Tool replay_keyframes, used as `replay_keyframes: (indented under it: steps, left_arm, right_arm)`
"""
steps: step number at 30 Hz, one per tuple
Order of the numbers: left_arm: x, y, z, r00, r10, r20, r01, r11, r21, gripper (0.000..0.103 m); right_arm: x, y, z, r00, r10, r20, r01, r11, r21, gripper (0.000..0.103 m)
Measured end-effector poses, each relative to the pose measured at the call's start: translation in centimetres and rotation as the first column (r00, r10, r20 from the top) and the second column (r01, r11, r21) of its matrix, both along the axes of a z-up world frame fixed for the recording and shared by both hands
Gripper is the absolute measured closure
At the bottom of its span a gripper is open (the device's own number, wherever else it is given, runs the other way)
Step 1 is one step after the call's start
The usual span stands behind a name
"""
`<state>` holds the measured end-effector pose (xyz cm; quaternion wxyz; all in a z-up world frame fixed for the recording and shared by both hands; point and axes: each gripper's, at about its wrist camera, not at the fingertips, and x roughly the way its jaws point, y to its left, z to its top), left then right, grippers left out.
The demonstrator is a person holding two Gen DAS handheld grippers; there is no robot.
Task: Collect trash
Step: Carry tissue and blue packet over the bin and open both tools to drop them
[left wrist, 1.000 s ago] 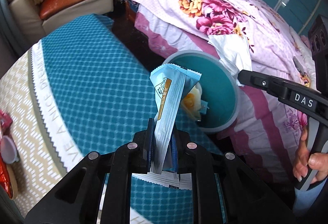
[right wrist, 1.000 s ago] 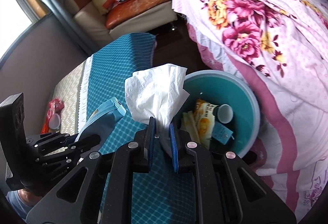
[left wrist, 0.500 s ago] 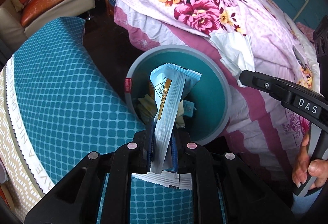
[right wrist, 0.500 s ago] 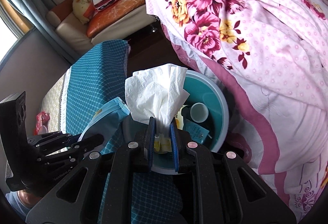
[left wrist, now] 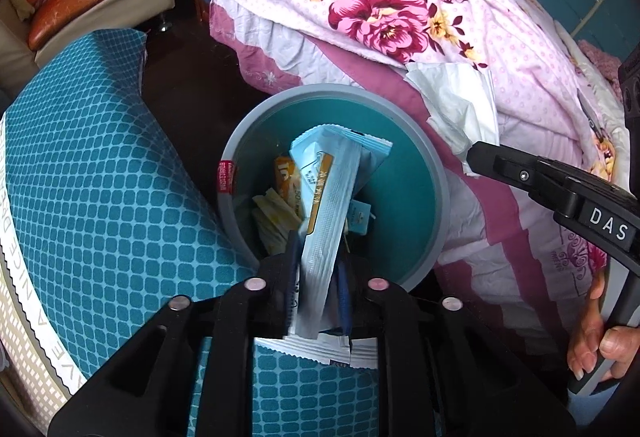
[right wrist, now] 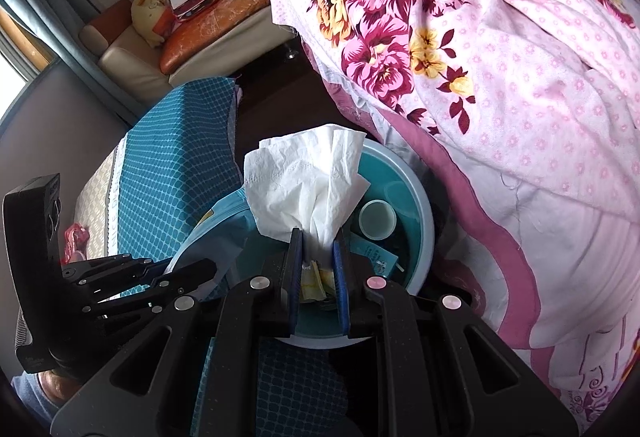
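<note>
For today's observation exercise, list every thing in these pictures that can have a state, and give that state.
Left gripper: jaws opening, blue wrapper between them.
Blue wrapper: upright over the bin.
Right gripper: shut on tissue.
Tissue: bunched, standing above the pads.
Bin: uncovered, partly filled with trash.

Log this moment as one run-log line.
left tool: opening, blue wrapper between jaws, over bin | right tool: shut on white tissue, above bin | bin: holds trash
</note>
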<state>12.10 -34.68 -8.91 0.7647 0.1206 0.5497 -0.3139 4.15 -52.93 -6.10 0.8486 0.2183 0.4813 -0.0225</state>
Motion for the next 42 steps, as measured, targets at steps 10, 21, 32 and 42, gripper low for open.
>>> replay_keyframes:
  steps: [10,21,32,42]
  left_arm:
    - [0.2,0.7,0.3,0.999,0.023,0.031,-0.023,1.000,0.011,0.016]
    - [0.6,3.9,0.9,0.996,0.086,0.036,-0.086,0.996,0.005,0.013]
    - [1.4,8.0,0.9,0.986,0.167,0.007,-0.167,0.986,-0.022,0.013]
    - [1.0,11.6,1.3,0.978,0.210,-0.005,-0.210,0.977,-0.048,0.012]
  right_arm:
    - [0.7,0.2,-0.1,1.000,0.007,-0.017,-0.007,1.000,-0.009,0.087]
    - [1.9,1.8,-0.3,0.999,0.032,-0.042,-0.032,0.999,-0.019,0.086]
    - [2.5,3.0,-0.5,0.997,0.011,-0.083,-0.012,1.000,-0.014,0.034]
    - [2.5,5.0,0.6,0.994,0.016,-0.107,-0.020,0.999,-0.030,0.024]
